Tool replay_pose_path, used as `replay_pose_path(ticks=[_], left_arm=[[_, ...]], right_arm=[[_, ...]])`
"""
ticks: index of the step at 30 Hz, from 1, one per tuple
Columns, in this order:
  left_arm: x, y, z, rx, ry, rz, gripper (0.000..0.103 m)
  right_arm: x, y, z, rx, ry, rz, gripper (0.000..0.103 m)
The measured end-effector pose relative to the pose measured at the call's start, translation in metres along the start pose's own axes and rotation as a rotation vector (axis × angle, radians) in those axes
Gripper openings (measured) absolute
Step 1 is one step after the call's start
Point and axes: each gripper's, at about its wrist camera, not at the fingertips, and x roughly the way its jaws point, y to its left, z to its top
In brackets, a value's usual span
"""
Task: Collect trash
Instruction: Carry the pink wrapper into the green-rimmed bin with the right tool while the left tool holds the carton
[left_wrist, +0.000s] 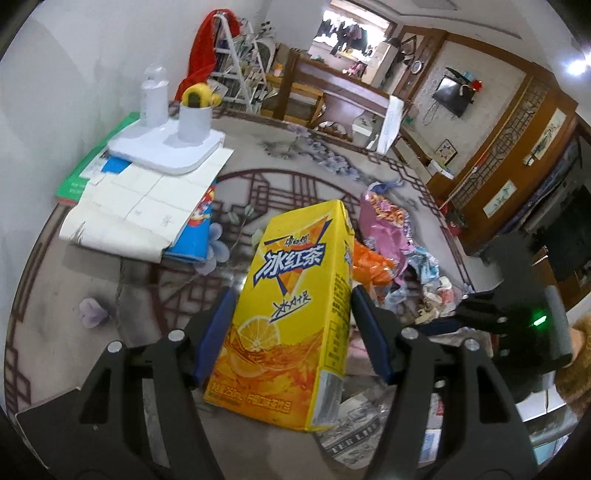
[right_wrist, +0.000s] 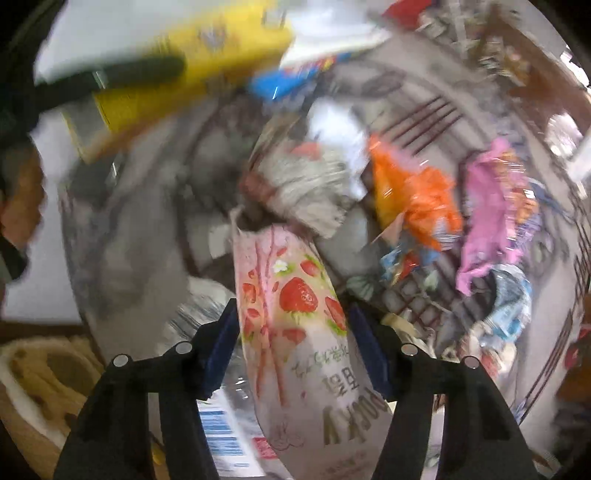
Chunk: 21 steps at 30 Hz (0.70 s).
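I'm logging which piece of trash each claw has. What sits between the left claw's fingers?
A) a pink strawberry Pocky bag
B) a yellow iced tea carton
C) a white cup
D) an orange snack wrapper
B: the left claw has its blue pads on both sides of the yellow iced tea carton.

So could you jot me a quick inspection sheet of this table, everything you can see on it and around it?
Surface: round table with a floral and lattice pattern, grubby in places.
Job's things: yellow iced tea carton between the left tool's fingers; pink strawberry Pocky bag between the right tool's fingers.
Clutter: orange wrapper, pink wrapper, more crumpled wrappers, stacked papers, white tray with a bottle and a cup.
Grippers: both tools closed on their items; right view is motion-blurred.
Cables: nothing seen on the table.
Surroundings: ladder with a red cloth, wooden furniture, wall-mounted TV.
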Motion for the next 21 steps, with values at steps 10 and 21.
replay_pose_path(ticks=[10,21], left_arm=[[-0.013,-0.057,0.007,0.091,-0.048,-0.066,0.063],[-0.004,-0.134,-0.003,0.193,-0.031,-0.126,0.063]], right_arm=[[-0.089,-0.037,-0.071,0.455,-0.324,-0.006,0.044],[-0.149,-0.068,-0.165,0.763,-0.496,0.002,0.044]])
